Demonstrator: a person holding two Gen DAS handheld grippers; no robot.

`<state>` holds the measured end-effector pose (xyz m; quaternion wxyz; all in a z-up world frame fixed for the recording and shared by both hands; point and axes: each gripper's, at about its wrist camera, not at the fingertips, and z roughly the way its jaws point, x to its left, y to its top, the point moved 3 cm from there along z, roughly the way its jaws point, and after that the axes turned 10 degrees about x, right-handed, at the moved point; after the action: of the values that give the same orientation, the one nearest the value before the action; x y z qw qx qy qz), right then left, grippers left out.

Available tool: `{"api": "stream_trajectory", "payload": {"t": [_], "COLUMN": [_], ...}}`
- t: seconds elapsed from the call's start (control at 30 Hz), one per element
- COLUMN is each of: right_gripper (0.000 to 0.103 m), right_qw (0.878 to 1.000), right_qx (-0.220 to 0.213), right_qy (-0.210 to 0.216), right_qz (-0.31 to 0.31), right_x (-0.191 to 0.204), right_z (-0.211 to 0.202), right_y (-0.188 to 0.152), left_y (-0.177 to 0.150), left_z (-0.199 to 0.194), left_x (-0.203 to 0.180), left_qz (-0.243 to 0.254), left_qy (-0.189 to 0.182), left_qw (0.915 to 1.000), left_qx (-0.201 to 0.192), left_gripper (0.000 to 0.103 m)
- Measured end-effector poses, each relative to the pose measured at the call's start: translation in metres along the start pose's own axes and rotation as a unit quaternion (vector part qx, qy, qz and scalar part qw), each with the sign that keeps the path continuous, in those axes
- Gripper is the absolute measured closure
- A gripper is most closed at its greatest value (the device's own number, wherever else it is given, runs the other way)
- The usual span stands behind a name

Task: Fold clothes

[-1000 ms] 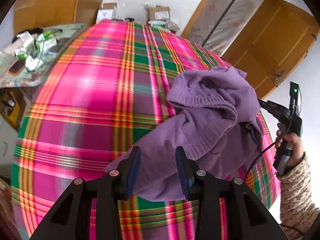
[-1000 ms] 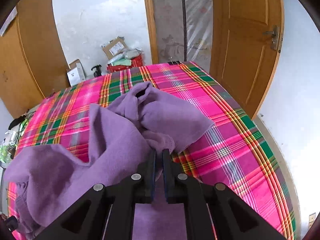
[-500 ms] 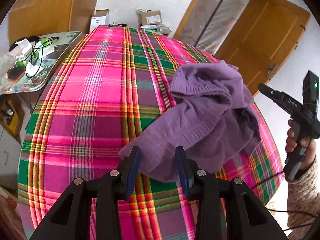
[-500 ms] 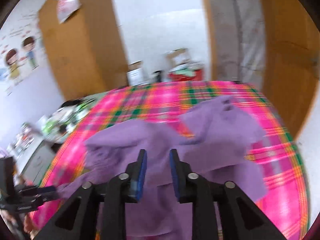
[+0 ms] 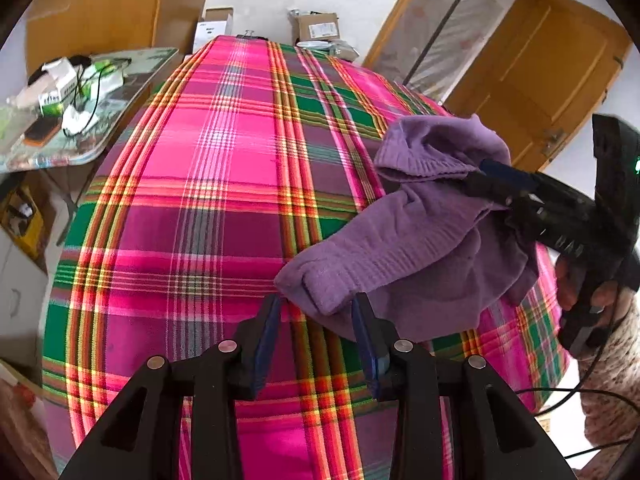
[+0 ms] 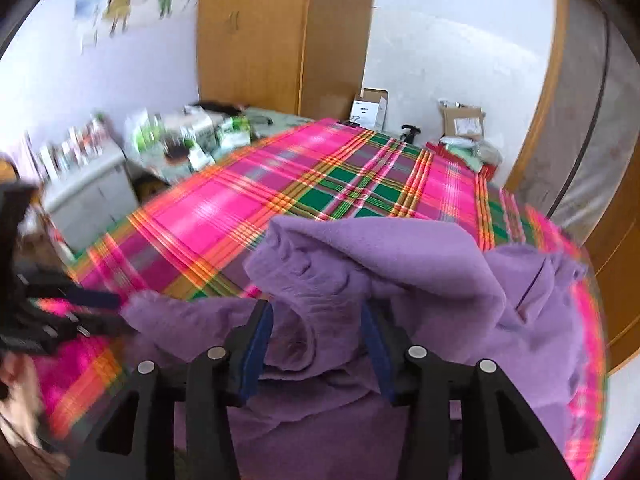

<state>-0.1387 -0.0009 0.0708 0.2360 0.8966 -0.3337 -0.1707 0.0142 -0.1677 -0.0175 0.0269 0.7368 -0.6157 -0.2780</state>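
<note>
A crumpled purple sweater (image 5: 420, 248) lies heaped on the right side of a pink and green plaid bed (image 5: 224, 184). My left gripper (image 5: 318, 304) stands open, and the sweater's near end sits just at its fingertips without being pinched. My right gripper (image 5: 486, 178) reaches in from the right over the sweater's upper folds. In the right wrist view the right gripper (image 6: 318, 312) has its jaws opening, with a fold of the sweater (image 6: 400, 264) loose between them. The left gripper (image 6: 112, 312) shows at the left edge, by the sweater's tip.
A cluttered side table (image 5: 60, 100) stands left of the bed. Cardboard boxes (image 5: 316, 28) sit on the floor past its far end. A wooden door (image 5: 540, 80) is at the right and a wardrobe (image 6: 260, 32) at the back. A person's hand in a knit sleeve (image 5: 608, 360) holds the right gripper.
The right gripper let go of the sweater, its jaws going from shut to wide, and it swung and rolled back over the heap. The sweater settled onto the bed. The left gripper crept forward.
</note>
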Motion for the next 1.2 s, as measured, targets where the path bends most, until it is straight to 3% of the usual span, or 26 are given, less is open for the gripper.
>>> {"api": "stream_trajectory", "payload": {"t": [0.07, 0.17, 0.43, 0.53, 0.93, 1.2], "right_gripper": [0.057, 0.058, 0.082, 0.085, 0.089, 0.088], "right_qw": [1.000, 1.000, 1.000, 0.999, 0.996, 0.993], "right_qx": [0.014, 0.021, 0.028, 0.028, 0.018, 0.020], "right_qy": [-0.024, -0.015, -0.012, -0.010, 0.037, 0.064], "right_qz": [-0.012, -0.002, 0.007, 0.019, 0.084, 0.099], "right_x": [0.002, 0.000, -0.001, -0.004, -0.015, -0.010], "right_z": [0.008, 0.015, 0.026, 0.030, 0.052, 0.072], "right_y": [0.001, 0.006, 0.023, 0.033, 0.084, 0.102], "left_y": [0.002, 0.004, 0.010, 0.012, 0.013, 0.013], "left_z": [0.002, 0.005, 0.014, 0.014, 0.004, 0.009], "left_x": [0.004, 0.006, 0.011, 0.013, 0.014, 0.011], "left_qz": [-0.008, -0.011, -0.022, -0.026, 0.001, 0.009], "left_qy": [-0.001, -0.008, -0.038, -0.044, -0.031, -0.024], "left_qw": [1.0000, 0.9999, 0.9990, 0.9987, 0.9993, 0.9996], "left_qx": [0.002, 0.004, 0.007, 0.005, -0.018, -0.008], "left_gripper": [0.064, 0.064, 0.064, 0.064, 0.064, 0.064]}}
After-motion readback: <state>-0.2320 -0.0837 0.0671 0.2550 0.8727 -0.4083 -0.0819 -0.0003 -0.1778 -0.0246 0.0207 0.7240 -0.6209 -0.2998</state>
